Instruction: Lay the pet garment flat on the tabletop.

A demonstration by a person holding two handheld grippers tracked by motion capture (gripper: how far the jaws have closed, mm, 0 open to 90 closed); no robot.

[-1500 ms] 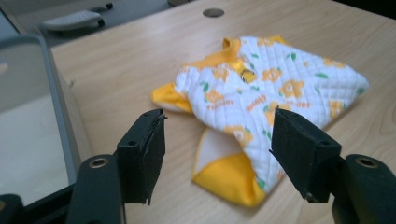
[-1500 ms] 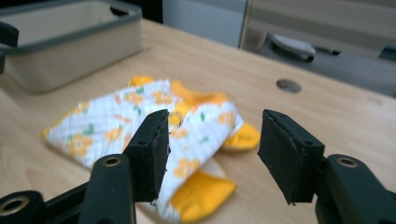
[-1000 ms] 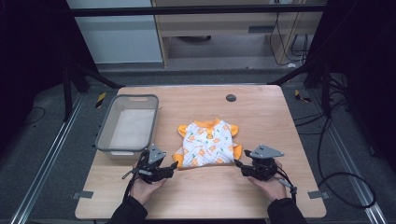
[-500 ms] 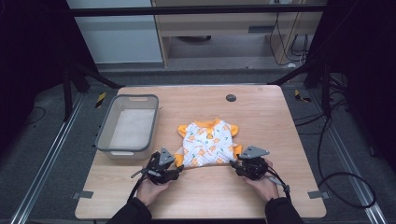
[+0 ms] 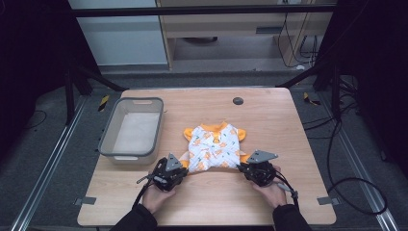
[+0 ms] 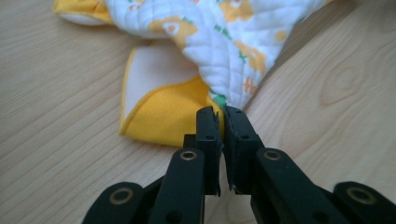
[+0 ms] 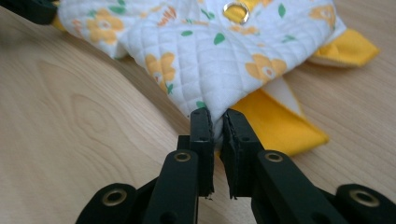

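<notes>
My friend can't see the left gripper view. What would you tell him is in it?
The left gripper pinches a corner of a white quilted baby top with orange flowers, its jaws having just closed on the cloth. A yellow flap lies beside it on the wooden table.

One quilted baby garment (image 5: pixel 214 147), white with orange flower print and orange trim; one grey plastic bin (image 5: pixel 131 129); one small dark round disc (image 5: pixel 237 101) set in the tabletop. One wooden table (image 5: pixel 269 120) bearing all of these. Two hand-held grippers: left gripper (image 5: pixel 179 169), right gripper (image 5: pixel 244 168).
</notes>
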